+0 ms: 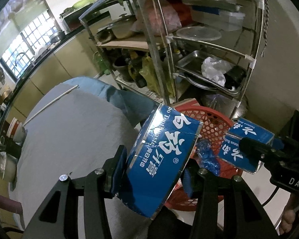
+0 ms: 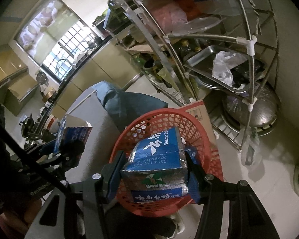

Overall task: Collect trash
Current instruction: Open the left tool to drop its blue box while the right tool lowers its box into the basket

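The left tongs (image 1: 152,176) are clamped on a blue toothpaste carton (image 1: 159,159), its flattened body squeezed between both pads and tilted up toward one o'clock, hanging at the near rim of the red basket (image 1: 213,123). The right tongs (image 2: 152,171) grip a second blue box (image 2: 159,159) across its sides, directly above that basket (image 2: 161,117), which sits on the pale floor at twelve o'clock from them. A crumpled blue wrapper (image 1: 207,157) lies inside the basket. Beside it, at ten o'clock, stands a grey-covered worktop (image 1: 69,129); a metal rack (image 2: 219,59) of pans rises at one o'clock.
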A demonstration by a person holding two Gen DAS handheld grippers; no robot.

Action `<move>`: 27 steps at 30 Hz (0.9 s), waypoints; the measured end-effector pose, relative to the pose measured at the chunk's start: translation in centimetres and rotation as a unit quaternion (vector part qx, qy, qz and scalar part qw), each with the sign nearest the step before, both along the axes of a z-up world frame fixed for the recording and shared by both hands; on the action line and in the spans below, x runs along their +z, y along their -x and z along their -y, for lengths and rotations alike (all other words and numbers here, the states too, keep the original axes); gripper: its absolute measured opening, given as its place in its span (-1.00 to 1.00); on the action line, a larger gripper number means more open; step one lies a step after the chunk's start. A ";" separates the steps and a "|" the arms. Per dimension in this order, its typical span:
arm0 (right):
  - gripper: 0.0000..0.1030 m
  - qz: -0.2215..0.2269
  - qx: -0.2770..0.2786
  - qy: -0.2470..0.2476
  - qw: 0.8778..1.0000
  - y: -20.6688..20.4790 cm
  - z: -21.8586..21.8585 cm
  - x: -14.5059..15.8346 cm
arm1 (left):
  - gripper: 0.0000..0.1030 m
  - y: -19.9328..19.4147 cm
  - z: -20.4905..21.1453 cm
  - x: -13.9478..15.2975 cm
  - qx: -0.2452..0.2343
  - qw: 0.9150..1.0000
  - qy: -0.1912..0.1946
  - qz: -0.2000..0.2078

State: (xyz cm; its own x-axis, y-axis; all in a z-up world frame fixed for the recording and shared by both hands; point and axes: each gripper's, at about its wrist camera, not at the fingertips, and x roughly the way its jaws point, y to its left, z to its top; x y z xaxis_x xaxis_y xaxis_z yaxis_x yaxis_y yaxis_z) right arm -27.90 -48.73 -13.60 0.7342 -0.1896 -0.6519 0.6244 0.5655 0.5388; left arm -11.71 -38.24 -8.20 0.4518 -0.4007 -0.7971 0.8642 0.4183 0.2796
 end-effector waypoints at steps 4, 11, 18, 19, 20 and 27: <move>0.15 -0.001 -0.005 -0.003 1.000 0.3 0.4 -0.2 | 0.00 -0.1 0.9 -0.4 -0.004 1.000 -0.004 -0.003; 0.15 -0.003 -0.015 -0.009 1.000 0.9 1.1 -0.5 | 0.00 -0.2 2.2 -1.6 -0.009 1.000 -0.016 -0.011; 0.15 -0.005 -0.023 -0.011 1.000 1.6 1.5 -0.5 | 0.00 -0.5 2.9 -2.3 -0.013 1.000 -0.020 -0.020; 0.15 -0.005 -0.024 -0.011 1.000 1.7 1.6 -0.6 | 0.00 -0.5 3.0 -2.4 -0.013 1.000 -0.020 -0.020; 0.15 -0.006 -0.025 -0.011 1.000 1.7 1.6 -0.5 | 0.00 -0.5 3.1 -2.4 -0.013 0.999 -0.021 -0.020; 0.15 -0.005 -0.024 -0.012 1.000 1.9 1.7 -0.6 | 0.01 -0.6 3.5 -2.9 -0.015 0.999 -0.027 -0.025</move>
